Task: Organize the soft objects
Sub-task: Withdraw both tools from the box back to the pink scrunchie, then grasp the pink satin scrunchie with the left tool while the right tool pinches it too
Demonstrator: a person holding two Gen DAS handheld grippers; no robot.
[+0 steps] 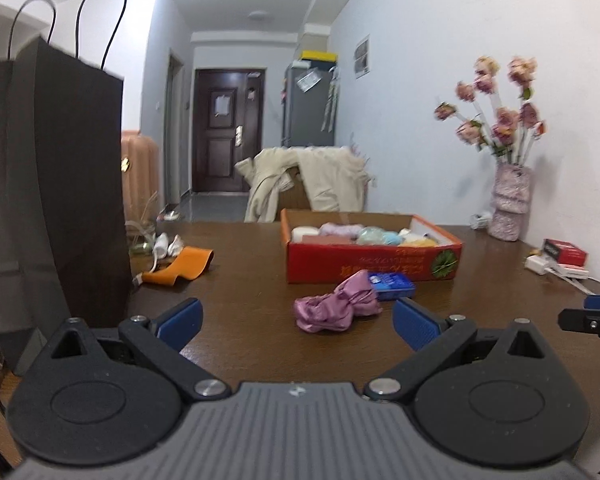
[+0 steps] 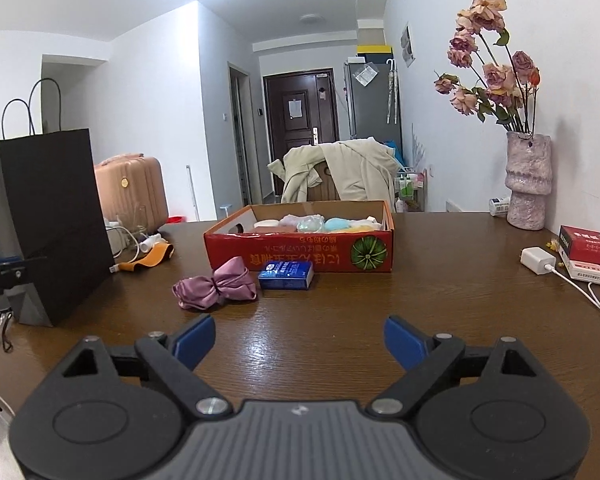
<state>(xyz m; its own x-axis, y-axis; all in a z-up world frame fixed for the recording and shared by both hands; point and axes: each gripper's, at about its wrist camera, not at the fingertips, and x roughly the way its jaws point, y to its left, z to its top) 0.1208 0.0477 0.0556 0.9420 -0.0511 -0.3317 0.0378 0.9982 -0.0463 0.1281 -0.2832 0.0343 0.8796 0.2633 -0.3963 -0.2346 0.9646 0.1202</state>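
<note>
- Box (image 2: 300, 258) is already holding several pastel soft items; that portion is looking done.
- Pink scrunchie (image 1: 336, 307) is still lying loose on the surface (image 2: 340, 320), just in front of the box beside a blue packet (image 2: 286, 275).
- You are holding the left tool (image 1: 298, 320) wide and empty, facing the scrunchie.
- You are keeping the right tool (image 2: 299, 340) wide too, gripping nothing.

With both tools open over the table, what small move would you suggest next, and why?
Probably ease the left tool forward onto the purple satin scrunchie: it lies loose on the table just ahead of the open jaws, outside the red cardboard box already holding soft items.
</note>
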